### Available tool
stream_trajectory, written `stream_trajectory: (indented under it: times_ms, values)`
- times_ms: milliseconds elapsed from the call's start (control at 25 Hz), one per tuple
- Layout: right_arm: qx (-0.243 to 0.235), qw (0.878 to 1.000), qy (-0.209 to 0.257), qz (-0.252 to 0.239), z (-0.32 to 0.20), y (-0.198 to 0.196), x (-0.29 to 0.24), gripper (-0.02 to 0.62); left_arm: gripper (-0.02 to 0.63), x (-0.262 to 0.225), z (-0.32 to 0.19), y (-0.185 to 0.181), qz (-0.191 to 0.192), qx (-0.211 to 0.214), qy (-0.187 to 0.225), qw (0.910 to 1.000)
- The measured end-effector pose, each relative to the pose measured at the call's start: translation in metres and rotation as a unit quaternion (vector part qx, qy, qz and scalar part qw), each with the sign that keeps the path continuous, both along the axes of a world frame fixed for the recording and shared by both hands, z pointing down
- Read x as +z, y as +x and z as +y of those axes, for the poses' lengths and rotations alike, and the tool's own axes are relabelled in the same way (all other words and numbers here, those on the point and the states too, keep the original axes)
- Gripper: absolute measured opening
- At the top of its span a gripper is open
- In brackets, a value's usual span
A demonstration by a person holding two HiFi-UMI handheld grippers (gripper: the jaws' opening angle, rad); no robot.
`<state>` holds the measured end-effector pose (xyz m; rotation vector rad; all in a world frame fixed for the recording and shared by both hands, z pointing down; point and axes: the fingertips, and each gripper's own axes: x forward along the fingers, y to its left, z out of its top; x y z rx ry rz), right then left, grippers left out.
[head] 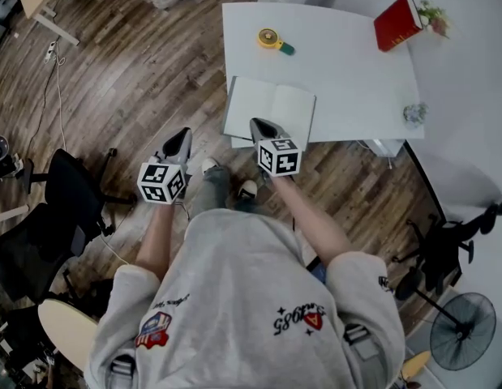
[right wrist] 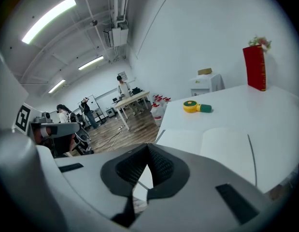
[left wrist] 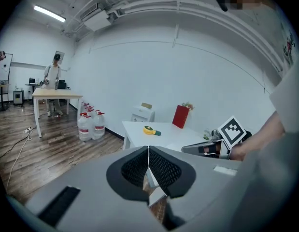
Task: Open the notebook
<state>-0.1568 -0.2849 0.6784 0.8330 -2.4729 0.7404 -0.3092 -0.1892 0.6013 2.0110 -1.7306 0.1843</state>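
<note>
The notebook (head: 271, 110) lies open and flat, blank white pages up, at the near left edge of the white table (head: 348, 71). In the right gripper view its pages (right wrist: 226, 146) spread just beyond the jaws. My right gripper (head: 263, 128) hovers at the notebook's near edge, shut (right wrist: 148, 149), with nothing between the pads. My left gripper (head: 182, 140) hangs over the wooden floor to the left of the table, apart from the notebook. It is also shut (left wrist: 148, 151) and holds nothing. The right gripper (left wrist: 207, 149) shows at the right of the left gripper view.
A yellow tape measure (head: 272, 40) with a green end lies at the table's far side. A red book (head: 396, 23) stands at the far right corner beside a small plant (head: 435, 16). Water bottles (left wrist: 89, 124) stand on the floor. A black chair (head: 68, 193) is at left.
</note>
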Motion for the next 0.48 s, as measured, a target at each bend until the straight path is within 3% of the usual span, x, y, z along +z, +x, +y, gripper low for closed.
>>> stream_trajectory:
  times_ms: [200,480]
  values:
    - [0.047,0.998,0.035,-0.01,-0.011,0.039,-0.034,0.005,0.005,-0.019,-0.008,0.027,-0.007,0.029,0.017,0.9994]
    - [0.071,0.988,0.133,-0.021,-0.015,0.094,-0.102,0.003,0.005,-0.044,-0.024,0.081,-0.025,0.084,0.049,0.9949]
